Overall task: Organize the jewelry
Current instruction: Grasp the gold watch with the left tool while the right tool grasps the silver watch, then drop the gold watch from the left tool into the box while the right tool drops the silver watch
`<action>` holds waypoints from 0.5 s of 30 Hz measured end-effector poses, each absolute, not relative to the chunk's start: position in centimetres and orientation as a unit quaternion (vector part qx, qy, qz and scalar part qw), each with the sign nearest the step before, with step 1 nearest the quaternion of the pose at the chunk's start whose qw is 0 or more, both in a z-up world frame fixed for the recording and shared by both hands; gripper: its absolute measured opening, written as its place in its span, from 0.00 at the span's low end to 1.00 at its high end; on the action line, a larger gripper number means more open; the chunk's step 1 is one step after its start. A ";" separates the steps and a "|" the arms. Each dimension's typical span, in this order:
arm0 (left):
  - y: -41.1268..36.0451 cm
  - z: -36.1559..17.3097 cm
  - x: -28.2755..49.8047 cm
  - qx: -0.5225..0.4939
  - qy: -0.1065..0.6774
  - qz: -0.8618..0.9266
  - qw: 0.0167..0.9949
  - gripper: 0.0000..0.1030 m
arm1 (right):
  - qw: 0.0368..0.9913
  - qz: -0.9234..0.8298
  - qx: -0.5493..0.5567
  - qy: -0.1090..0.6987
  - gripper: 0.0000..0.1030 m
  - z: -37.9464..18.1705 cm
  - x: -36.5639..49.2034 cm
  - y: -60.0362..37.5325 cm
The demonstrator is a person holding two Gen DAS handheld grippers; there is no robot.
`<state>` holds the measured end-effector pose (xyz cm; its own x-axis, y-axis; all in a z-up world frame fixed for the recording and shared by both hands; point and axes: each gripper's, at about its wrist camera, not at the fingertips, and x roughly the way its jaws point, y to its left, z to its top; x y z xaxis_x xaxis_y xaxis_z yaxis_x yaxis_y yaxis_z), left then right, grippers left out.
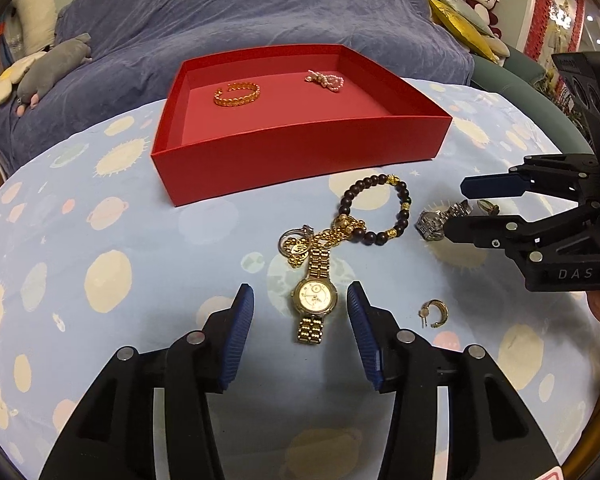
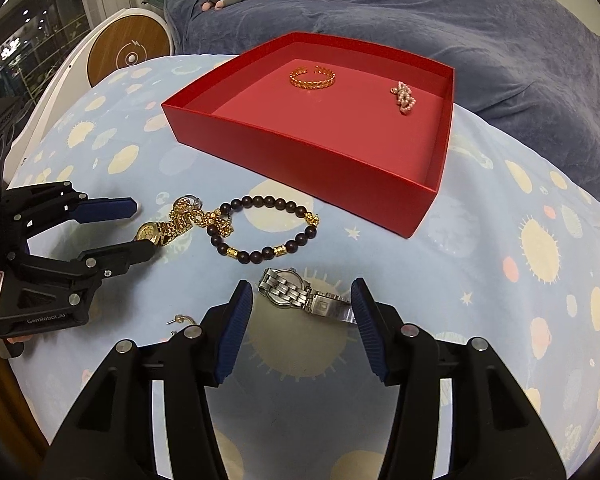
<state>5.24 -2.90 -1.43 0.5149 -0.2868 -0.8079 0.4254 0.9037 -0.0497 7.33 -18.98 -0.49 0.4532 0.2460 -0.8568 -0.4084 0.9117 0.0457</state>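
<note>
The left gripper (image 1: pixel 301 312) has its fingers spread wide, and the gold watch (image 1: pixel 314 298) lies flat on the worktop (image 1: pixel 140 280) between them, its face level with the fingertips and touching neither. Just beyond the fingertips the watch strap runs into a tangle of gold chain (image 1: pixel 332 236) and a dark bead bracelet (image 1: pixel 374 210). A small gold earring (image 1: pixel 434 314) lies just outside the right-hand finger.

The right gripper (image 2: pixel 302 298) is also wide, holding nothing. The silver watch (image 2: pixel 296 294) lies between its fingertips, the strap end reaching to the right-hand finger (image 2: pixel 370 328); whether it touches is unclear.

Farther ahead of both grippers stands the red box (image 1: pixel 300 156), open, with a gold bangle (image 1: pixel 237 93) and a small pearl piece (image 1: pixel 325 79) on its floor, well apart.
</note>
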 end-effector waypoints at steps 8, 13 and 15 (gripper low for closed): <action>-3.6 -1.7 5.1 0.079 0.450 -0.232 0.859 0.20 | 0.834 0.207 -0.084 0.505 0.49 -1.5 7.9 -19.5; -3.5 -1.5 4.7 0.074 0.457 -0.235 0.855 0.20 | 0.812 0.230 -0.095 0.529 0.48 -1.4 6.8 -18.9; -3.3 -1.5 4.6 0.068 0.461 -0.234 0.853 0.20 | 0.802 0.247 -0.096 0.536 0.44 -1.4 6.1 -18.4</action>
<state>4.56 -3.27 -1.46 0.4654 -0.3374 -0.8183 0.4627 0.8809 -0.1000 6.08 -18.39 -1.39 0.3045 0.2928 -0.9064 -0.4990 0.8596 0.1100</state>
